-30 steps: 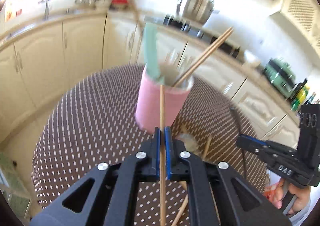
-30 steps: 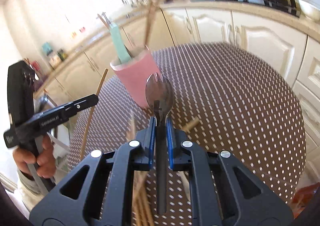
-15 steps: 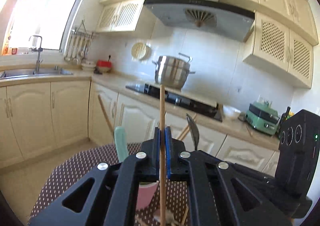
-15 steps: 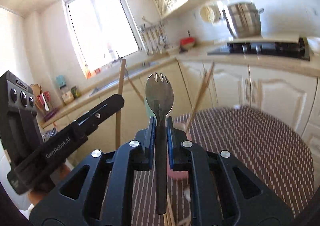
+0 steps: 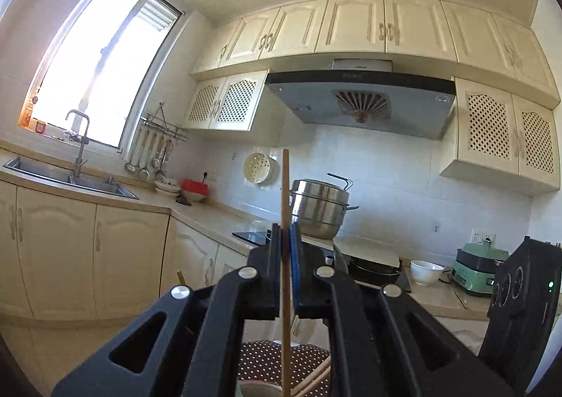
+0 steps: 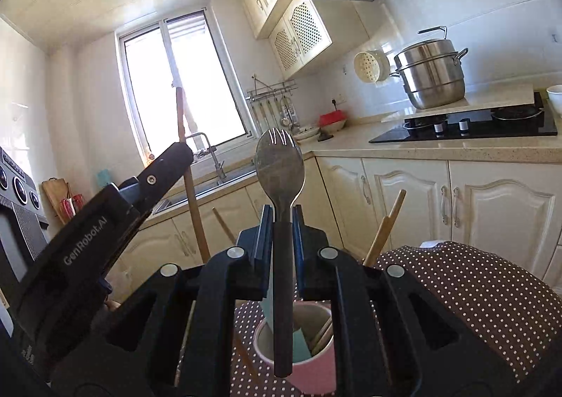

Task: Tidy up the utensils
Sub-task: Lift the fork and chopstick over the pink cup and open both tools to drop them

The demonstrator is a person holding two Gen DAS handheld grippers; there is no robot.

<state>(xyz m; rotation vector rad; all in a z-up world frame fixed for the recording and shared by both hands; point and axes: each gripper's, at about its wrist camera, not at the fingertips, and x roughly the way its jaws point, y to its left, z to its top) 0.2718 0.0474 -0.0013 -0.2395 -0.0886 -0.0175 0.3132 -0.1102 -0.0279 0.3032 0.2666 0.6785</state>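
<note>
A slim wooden chopstick (image 5: 285, 207) is held upright between the blue-lined jaws of the left gripper (image 5: 285, 249), which are pressed against its shaft; its blunt top is seen against the tiled wall, and its lower part runs down toward the rim of a cup (image 5: 260, 388) at the frame's bottom edge. A dark metal spork (image 6: 280, 165), with short tines at the top of a dull grey bowl and a flat black handle, is pinched by the closed jaws of the right gripper (image 6: 281, 232) and is held vertical, its handle end hanging over the opening of the pink cup (image 6: 309, 374). The cup stands on a brown, white-dotted tablecloth (image 6: 474, 291) and holds a pale teal utensil (image 6: 300, 344) and several chopsticks (image 6: 384, 230). Both grippers are tilted upward toward the kitchen cabinets. In the left view the cup is mostly cut off and hidden by the gripper body; whether the chopstick's lower tip is inside it cannot be told.
</note>
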